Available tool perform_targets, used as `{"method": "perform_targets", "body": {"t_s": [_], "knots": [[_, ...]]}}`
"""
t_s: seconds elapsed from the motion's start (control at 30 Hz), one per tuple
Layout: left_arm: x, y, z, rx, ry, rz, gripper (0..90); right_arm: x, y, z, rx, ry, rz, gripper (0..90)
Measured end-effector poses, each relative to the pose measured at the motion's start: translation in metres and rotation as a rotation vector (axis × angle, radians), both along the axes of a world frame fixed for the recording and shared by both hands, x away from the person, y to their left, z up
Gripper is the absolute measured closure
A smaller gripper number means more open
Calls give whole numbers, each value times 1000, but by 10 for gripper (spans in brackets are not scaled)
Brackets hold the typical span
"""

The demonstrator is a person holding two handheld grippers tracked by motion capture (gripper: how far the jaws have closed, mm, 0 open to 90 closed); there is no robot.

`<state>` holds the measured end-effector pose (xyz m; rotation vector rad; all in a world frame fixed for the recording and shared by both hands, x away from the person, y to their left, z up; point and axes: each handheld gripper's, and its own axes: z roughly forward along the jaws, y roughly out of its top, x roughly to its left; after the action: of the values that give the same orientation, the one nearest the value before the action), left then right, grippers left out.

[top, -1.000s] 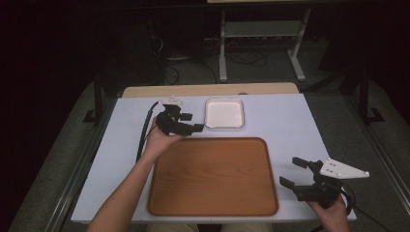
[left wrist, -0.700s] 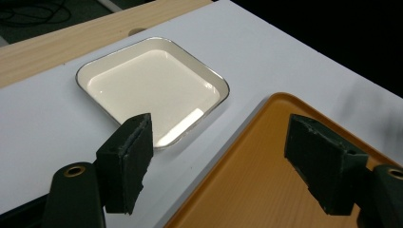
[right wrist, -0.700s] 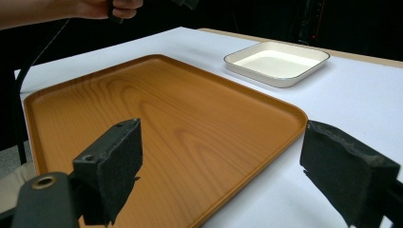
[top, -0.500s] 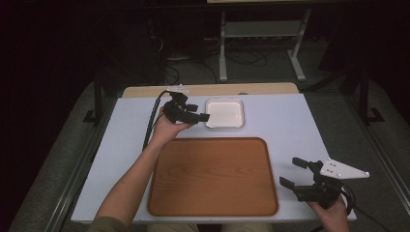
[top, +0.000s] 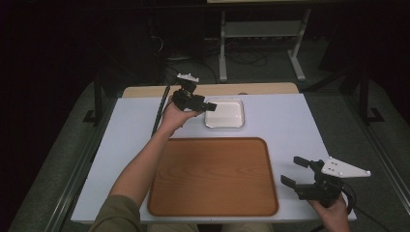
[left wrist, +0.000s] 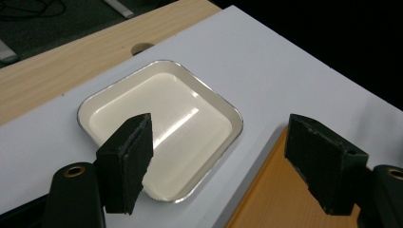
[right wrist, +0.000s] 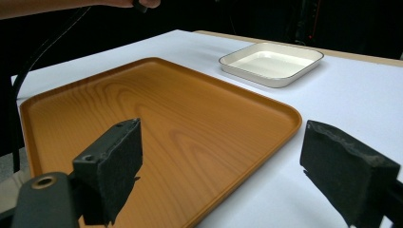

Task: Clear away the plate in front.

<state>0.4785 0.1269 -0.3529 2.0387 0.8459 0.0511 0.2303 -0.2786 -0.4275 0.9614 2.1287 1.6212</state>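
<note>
An empty white square dish (top: pixel 224 114) sits at the back middle of the white table. In front of it lies a large, bare wooden tray (top: pixel 212 176). My left gripper (top: pixel 209 105) hovers at the dish's left edge, open, nothing between its jaws. Its own view looks down on the dish (left wrist: pixel 161 118) past the left gripper (left wrist: pixel 221 128), with a tray corner (left wrist: pixel 271 199) at the bottom right. My right gripper (top: pixel 291 170) rests open and holding nothing at the front right, beside the tray. The right gripper (right wrist: pixel 223 130) view faces the tray (right wrist: pixel 142 109), with the dish (right wrist: pixel 271 61) beyond.
The white tabletop (top: pixel 290 121) has bare room right of the dish and tray. A light wooden strip (top: pixel 261 89) runs along its far edge. A metal stand (top: pixel 261 43) and cables are on the dark floor behind. The left gripper's cable (top: pixel 159 111) trails over the table's left side.
My left gripper has moved away from the person and to the right, up to the dish's left edge. The right gripper has stayed where it was.
</note>
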Motion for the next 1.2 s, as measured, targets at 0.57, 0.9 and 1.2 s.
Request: {"method": "perform_targets", "body": {"t_s": [0.57,0.9,1.2], "knots": [[41,-2,-18,-31,111,94,273,-1,-1,0,-12,-2,-13,134],[50,-8,-42,40,155,144,294,-1,0,1,-33,-3,-7,134],[61,0,-67,66,242,204,330,-2,-6,2,9,-5,-23,134]]}}
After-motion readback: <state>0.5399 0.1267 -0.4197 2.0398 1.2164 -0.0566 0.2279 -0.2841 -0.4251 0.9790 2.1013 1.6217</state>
